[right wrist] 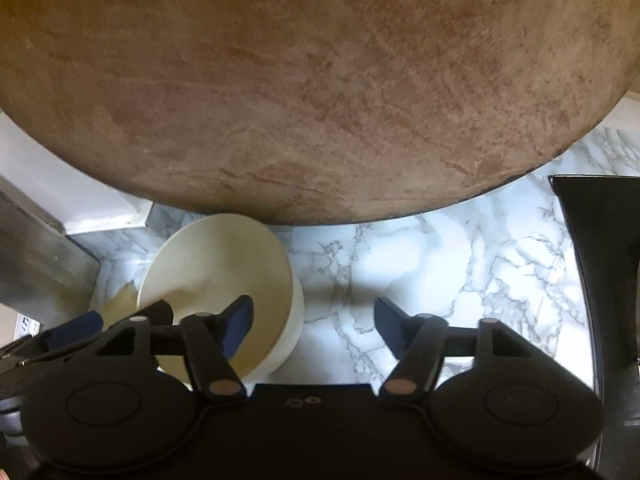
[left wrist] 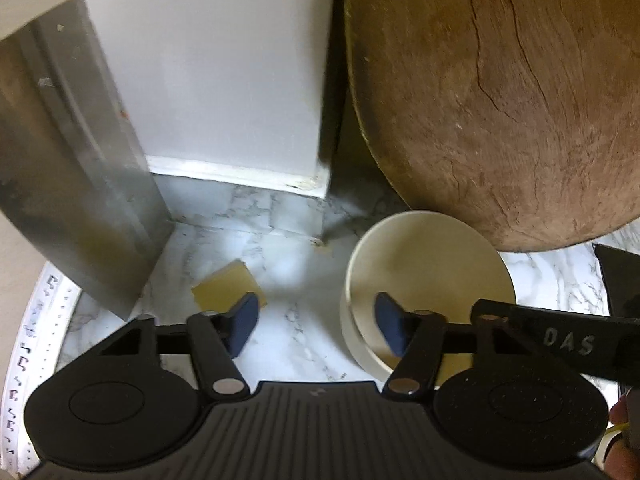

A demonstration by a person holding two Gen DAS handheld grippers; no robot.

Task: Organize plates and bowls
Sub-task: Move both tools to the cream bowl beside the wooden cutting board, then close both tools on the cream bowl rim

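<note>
1. Sitting on the marble counter (right wrist: 440,248), the cream bowl (left wrist: 424,264) lies lower right in the left view, its near rim between the spread fingers of the left gripper (left wrist: 316,326).
2. Right gripper (right wrist: 314,326) is spread, pinching nothing; its left pad overlaps the bowl's wall.
3. The other gripper's arm reads "DAS".
4. A round wooden board (right wrist: 304,80) leans behind.

A white marble-patterned countertop with grey veins (right wrist: 440,248) carries everything here. On it stands a stack of cream-coloured round bowls (left wrist: 424,276), just in front of a large round brown wooden board (left wrist: 500,92) that stands on edge and leans back. Near the bowls lies a small flat yellowish square piece (left wrist: 224,286), beside an upright brushed-metal panel (left wrist: 68,168), and a dark flat object (right wrist: 596,264) sits at the counter's right side.
</note>
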